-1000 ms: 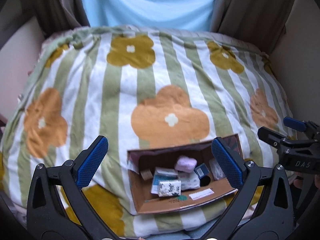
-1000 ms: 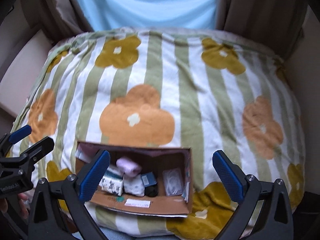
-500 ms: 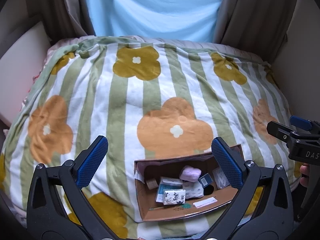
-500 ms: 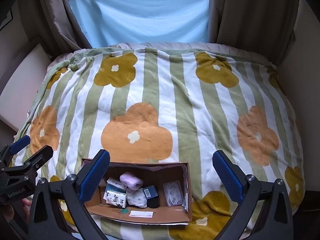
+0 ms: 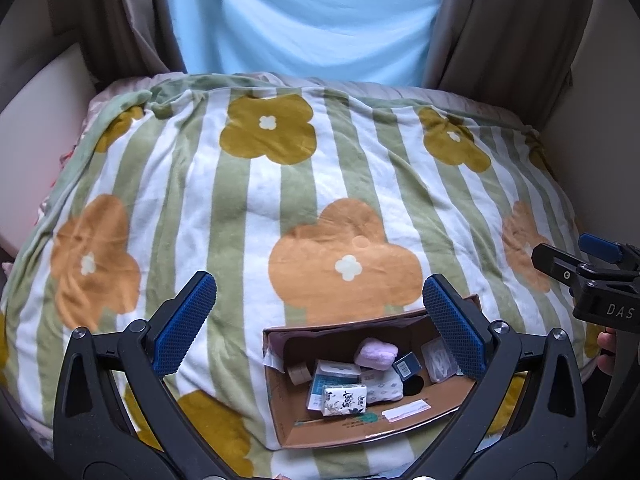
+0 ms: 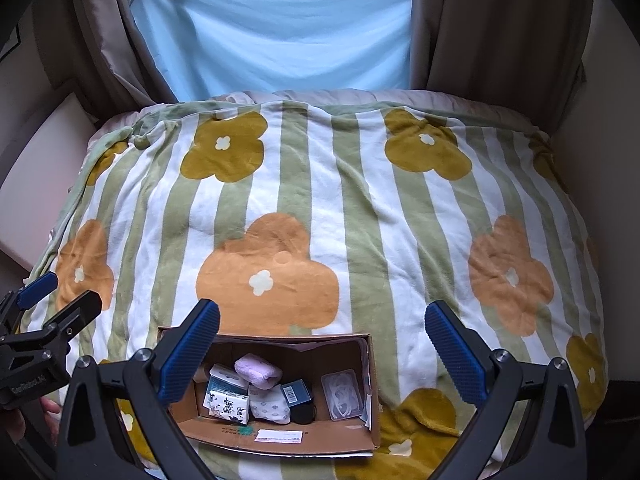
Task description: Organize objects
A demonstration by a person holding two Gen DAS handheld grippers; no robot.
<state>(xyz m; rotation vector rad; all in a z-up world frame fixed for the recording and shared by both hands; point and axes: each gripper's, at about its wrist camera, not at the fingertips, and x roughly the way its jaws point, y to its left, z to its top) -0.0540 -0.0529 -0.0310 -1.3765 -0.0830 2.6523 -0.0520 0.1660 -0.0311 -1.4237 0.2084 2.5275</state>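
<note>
An open cardboard box (image 5: 352,432) lies on the flowered blanket near its front edge, also in the right wrist view (image 6: 280,438). Inside it are a lilac soft pack (image 6: 257,370), a patterned tissue pack (image 6: 229,405), a white patterned bundle (image 6: 270,405), a small dark blue box (image 6: 296,392), a black round lid (image 6: 303,413), a clear plastic case (image 6: 340,396) and a tape roll (image 5: 299,373). My left gripper (image 5: 320,322) is open and empty above and behind the box. My right gripper (image 6: 322,346) is open and empty above the box.
The green and white striped blanket (image 6: 360,216) with orange and mustard flowers covers the whole bed. A light blue curtain (image 6: 276,28) and brown drapes (image 6: 492,20) hang behind. Beige walls (image 6: 600,128) close in both sides.
Both grippers have pulled back and up from the bed, so the box looks smaller and lower and more curtain shows. Both stay open and empty.
</note>
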